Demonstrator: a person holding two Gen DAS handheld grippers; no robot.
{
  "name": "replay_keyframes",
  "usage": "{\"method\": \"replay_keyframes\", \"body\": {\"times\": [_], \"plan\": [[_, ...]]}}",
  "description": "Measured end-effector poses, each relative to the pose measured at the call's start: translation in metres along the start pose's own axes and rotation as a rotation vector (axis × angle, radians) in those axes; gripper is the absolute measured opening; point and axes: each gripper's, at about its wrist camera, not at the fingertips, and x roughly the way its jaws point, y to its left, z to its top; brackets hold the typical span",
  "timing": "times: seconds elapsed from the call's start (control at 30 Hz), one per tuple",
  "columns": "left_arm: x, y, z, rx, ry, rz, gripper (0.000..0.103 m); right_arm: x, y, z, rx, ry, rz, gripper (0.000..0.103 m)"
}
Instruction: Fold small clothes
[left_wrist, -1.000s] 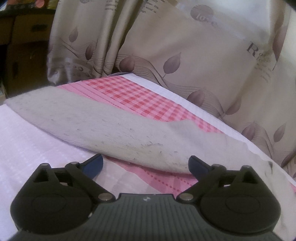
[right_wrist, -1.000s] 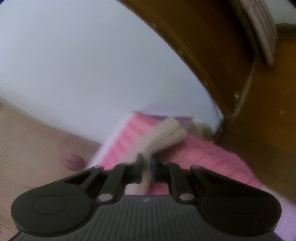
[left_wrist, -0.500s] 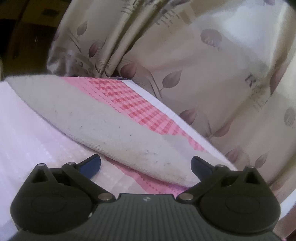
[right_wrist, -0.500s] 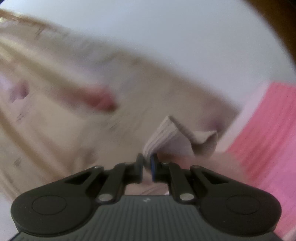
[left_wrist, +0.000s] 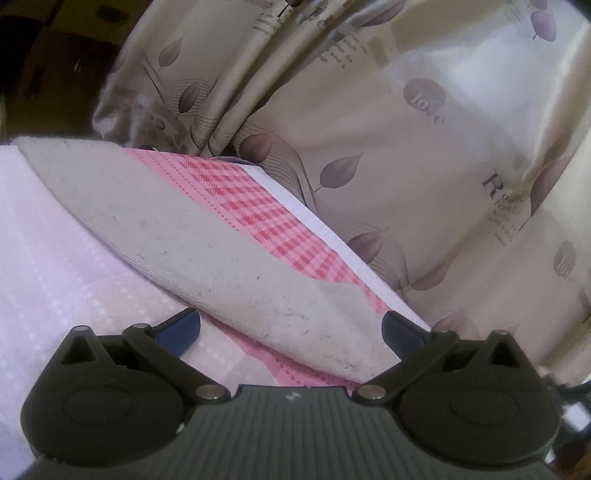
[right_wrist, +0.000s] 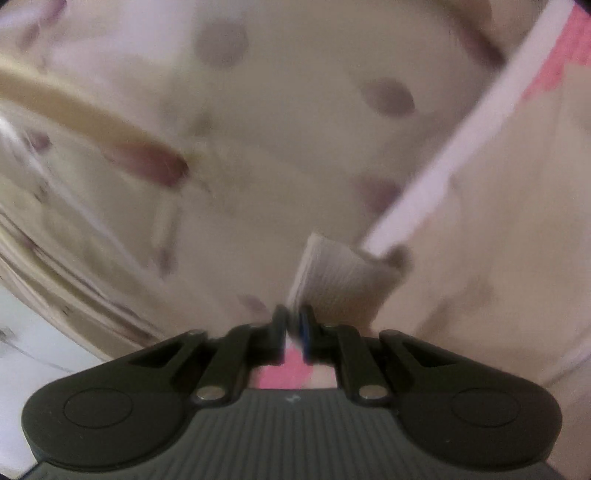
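Observation:
A long beige sock (left_wrist: 207, 236) lies flat on the pink checked cloth (left_wrist: 251, 206), running from the far left to just in front of my left gripper (left_wrist: 291, 328). The left gripper is open, its blue-tipped fingers either side of the sock's near end, not touching it. My right gripper (right_wrist: 294, 321) is shut on the ribbed cuff of a beige sock (right_wrist: 340, 273) and holds it up in the air. That view is motion-blurred.
A beige curtain with leaf prints (left_wrist: 424, 147) hangs close behind the cloth's white far edge (left_wrist: 295, 201). Pale pink dotted cloth (left_wrist: 55, 266) covers the surface at left. In the right wrist view the curtain (right_wrist: 258, 129) and the white edge (right_wrist: 454, 147) show blurred.
The right gripper has swung left with the sock cuff, from the wooden furniture and wall to the curtain. The left gripper has turned slightly, still open over the flat sock.

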Motion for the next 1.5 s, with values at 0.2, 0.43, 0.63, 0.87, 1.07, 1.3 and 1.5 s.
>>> {"method": "replay_keyframes", "body": {"times": [0.2,0.43,0.63,0.87,1.07,1.3,1.5], "plan": [[0.0,0.001,0.001,-0.009,-0.002,-0.009,0.103,0.039,0.016,-0.052,-0.196,0.116,-0.133,0.008],[0.0,0.001,0.001,-0.012,-0.004,-0.011,0.103,0.06,0.043,-0.112,-0.612,0.294,-0.199,0.025],[0.0,0.002,0.001,-0.009,-0.003,-0.01,0.103,0.023,0.055,-0.134,-0.755,0.33,-0.114,0.069],[-0.001,0.002,0.001,-0.008,-0.003,-0.008,0.103,-0.022,0.041,-0.122,-0.696,0.271,-0.105,0.07],[-0.001,0.001,0.001,-0.01,-0.007,-0.001,0.103,0.032,0.068,-0.106,-0.783,0.221,-0.206,0.031],[0.0,0.0,0.001,-0.01,-0.008,0.001,0.103,0.091,0.086,-0.122,-0.929,0.318,-0.292,0.072],[0.0,0.001,0.001,-0.014,-0.01,-0.002,0.103,0.102,0.067,-0.125,-0.929,0.322,-0.382,0.011]]}}
